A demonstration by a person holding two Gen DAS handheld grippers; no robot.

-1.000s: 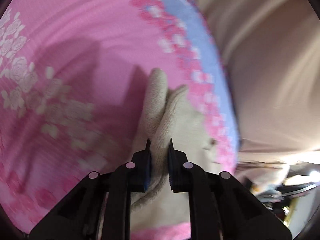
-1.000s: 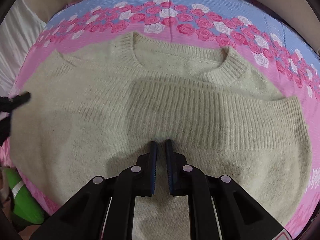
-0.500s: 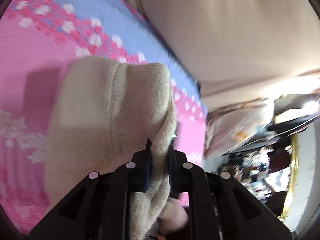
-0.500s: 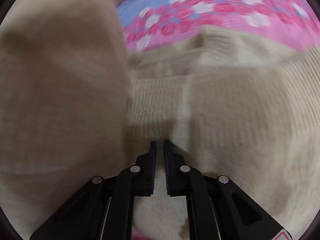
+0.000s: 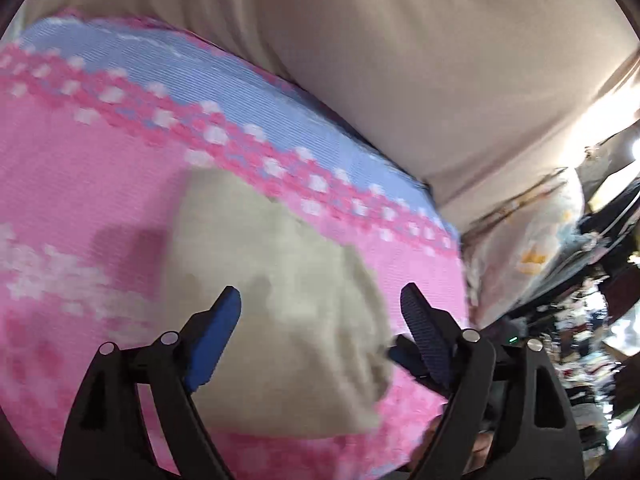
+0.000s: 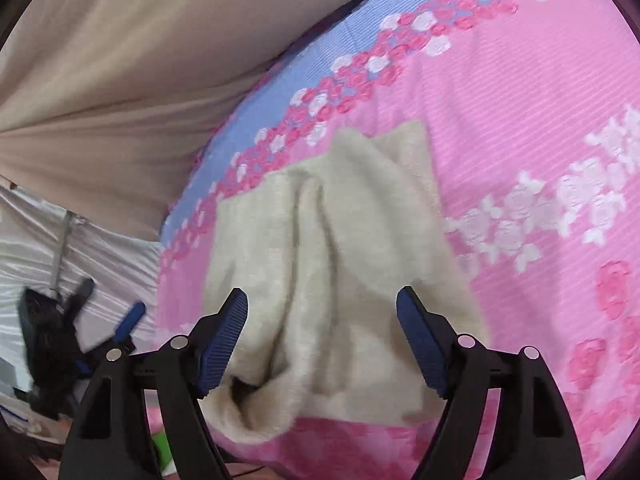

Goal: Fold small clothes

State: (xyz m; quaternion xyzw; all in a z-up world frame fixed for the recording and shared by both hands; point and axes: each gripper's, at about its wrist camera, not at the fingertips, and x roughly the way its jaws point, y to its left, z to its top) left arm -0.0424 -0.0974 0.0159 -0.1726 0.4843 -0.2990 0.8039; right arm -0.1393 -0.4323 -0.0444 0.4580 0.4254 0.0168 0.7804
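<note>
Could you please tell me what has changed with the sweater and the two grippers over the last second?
The beige sweater, spread flat a second ago, now lies folded into a narrow bundle. The left gripper, which carried one side across, has let go; its jaws are opening. The right gripper is opening too, empty. The pink floral bedspread stayed in place.

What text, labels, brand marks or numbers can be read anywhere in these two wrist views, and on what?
None can be read.
Sweater: no tag or label in view.
Pink floral bedspread: a rose pattern only.
Clutter at the right edge of the left wrist view: too blurred to read.
</note>
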